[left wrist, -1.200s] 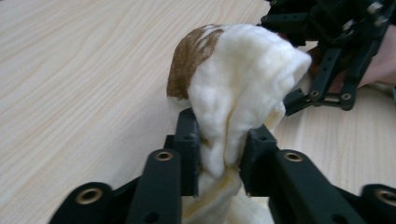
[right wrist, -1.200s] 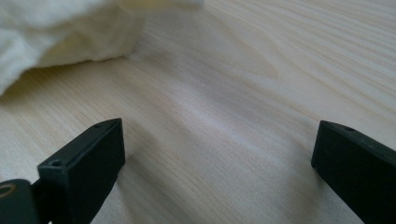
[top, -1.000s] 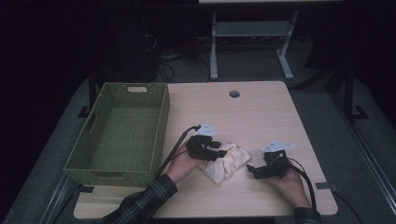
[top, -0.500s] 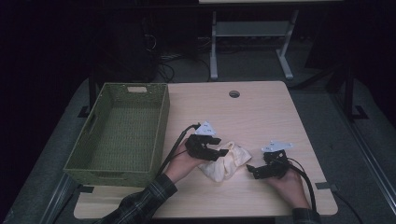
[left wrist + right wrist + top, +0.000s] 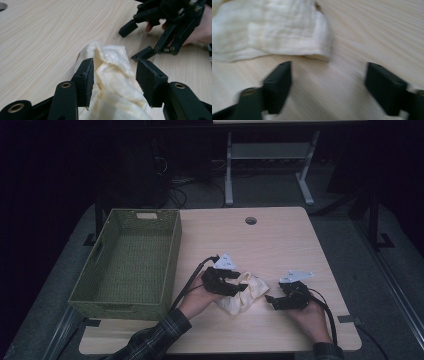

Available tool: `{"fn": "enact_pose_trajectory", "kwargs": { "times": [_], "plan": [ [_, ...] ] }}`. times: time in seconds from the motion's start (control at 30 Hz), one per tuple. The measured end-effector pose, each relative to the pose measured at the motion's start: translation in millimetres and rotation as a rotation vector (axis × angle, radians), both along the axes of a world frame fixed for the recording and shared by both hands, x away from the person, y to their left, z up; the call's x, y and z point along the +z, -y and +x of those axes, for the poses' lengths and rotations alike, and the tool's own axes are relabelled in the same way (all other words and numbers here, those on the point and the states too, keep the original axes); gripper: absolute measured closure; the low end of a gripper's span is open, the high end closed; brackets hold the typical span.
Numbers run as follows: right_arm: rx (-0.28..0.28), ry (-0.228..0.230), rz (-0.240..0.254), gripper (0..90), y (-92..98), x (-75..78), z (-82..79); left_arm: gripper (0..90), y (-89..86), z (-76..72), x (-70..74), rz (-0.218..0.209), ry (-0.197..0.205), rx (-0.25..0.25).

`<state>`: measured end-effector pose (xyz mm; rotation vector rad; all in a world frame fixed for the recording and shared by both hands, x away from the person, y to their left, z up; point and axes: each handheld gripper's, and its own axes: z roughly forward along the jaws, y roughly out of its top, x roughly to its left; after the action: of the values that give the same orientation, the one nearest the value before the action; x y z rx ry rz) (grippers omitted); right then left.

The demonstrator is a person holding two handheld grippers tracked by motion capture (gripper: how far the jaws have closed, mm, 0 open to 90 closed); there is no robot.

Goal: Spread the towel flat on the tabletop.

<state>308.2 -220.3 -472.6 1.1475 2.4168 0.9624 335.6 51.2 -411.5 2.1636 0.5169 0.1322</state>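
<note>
Two grippers at a crumpled cloth

Our left gripper [image 5: 113,82] has its jaws around the cloth [image 5: 112,75] (one pad touching); our right gripper [image 5: 328,87], just been closing, stands wide apart on nothing.

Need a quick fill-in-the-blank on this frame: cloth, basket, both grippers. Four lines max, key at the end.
1. The cream cloth lies crumpled on the ____ table.
2. The green basket stands at the table's ____ side in the high view.
3. The cloth sits between the jaws of the ____ gripper.
4. The right gripper has just been closing, with ____ but bare tabletop between its jaws.

Missing words: wooden; left; left; nothing
</note>
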Motion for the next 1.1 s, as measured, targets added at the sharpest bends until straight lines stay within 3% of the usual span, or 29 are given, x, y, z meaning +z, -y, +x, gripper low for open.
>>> {"fn": "enact_pose_trajectory", "kwargs": {
  "times": [0.07, 0.2, 0.3, 0.5, 0.67, 0.8, 0.93, 1.1],
  "plan": [
    [0.017, 0.030, 0.007, 34.3, -2.2, 4.5, -3.2, 47.8, -4.7, -1.2, 0.5, 0.000, 0.000, 0.008],
    [0.077, 0.059, 0.104, 45.9, -6.0, 16.7, -9.8, 47.1, -11.9, -4.4, -1.3, 0.001, -0.008, 0.021],
    [0.117, 0.057, 0.144, 50.5, -13.1, 21.5, -13.0, 46.0, -18.4, -7.6, -4.0, 0.021, -0.003, 0.019],
    [0.154, 0.055, 0.139, 54.1, -28.5, 20.8, -13.4, 41.9, -32.2, -13.6, -12.1, 0.036, -0.010, 0.045],
    [0.154, 0.061, 0.090, 56.6, -40.7, 16.3, -11.0, 39.0, -40.7, -23.5, -19.2, 0.038, -0.018, 0.055],
    [0.146, 0.065, 0.067, 70.8, -44.7, 13.4, -7.6, 36.9, -45.6, -30.1, -24.9, 0.050, -0.032, 0.051],
    [0.144, 0.059, 0.078, 87.3, -42.5, 14.6, -6.7, 36.4, -48.4, -37.0, -30.7, 0.049, -0.036, 0.058],
    [0.142, 0.072, 0.104, 89.8, -36.6, 23.1, -4.9, 35.8, -51.2, -37.6, -32.3, 0.051, -0.034, 0.071]
  ]
}}
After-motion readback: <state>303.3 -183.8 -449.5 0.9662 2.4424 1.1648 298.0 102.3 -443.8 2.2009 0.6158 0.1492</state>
